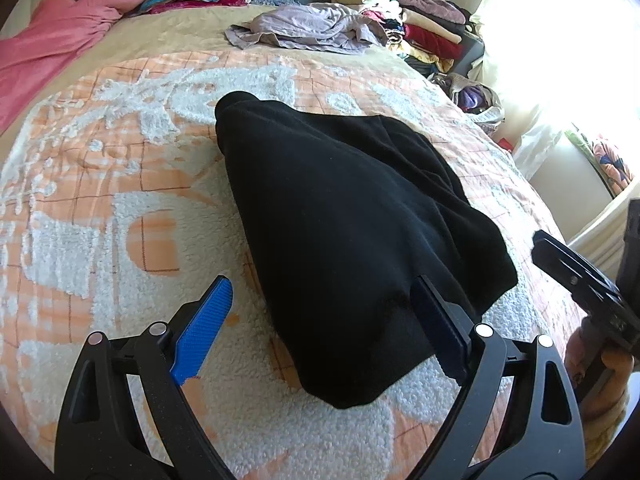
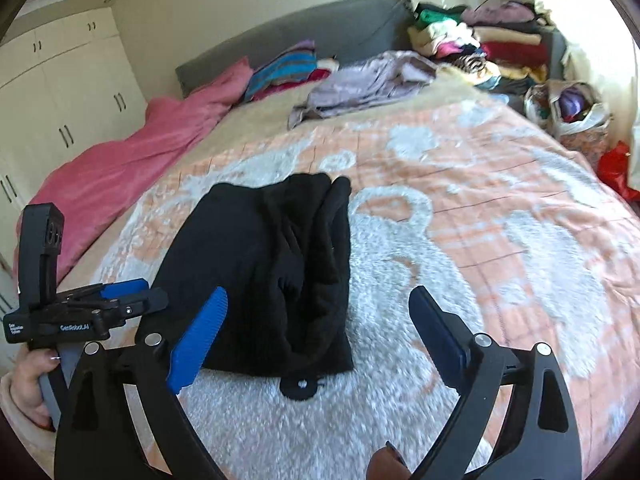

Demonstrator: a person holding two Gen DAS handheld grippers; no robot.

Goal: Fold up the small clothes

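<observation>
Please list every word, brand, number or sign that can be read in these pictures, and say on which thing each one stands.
"GenRobot.AI": on the side of the left gripper, seen from the right wrist view.
A small white label of three lines, beside that brand: too small to read.
No other readable text, in either view.

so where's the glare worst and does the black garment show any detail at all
Left wrist view: the window at upper right blows out to white, and the black garment reads nearly flat, few folds visible. Right wrist view: glare only at the top right corner; the garment shows faint creases; the far clothes pile looks soft. Both views bend strongly at the edges.
</observation>
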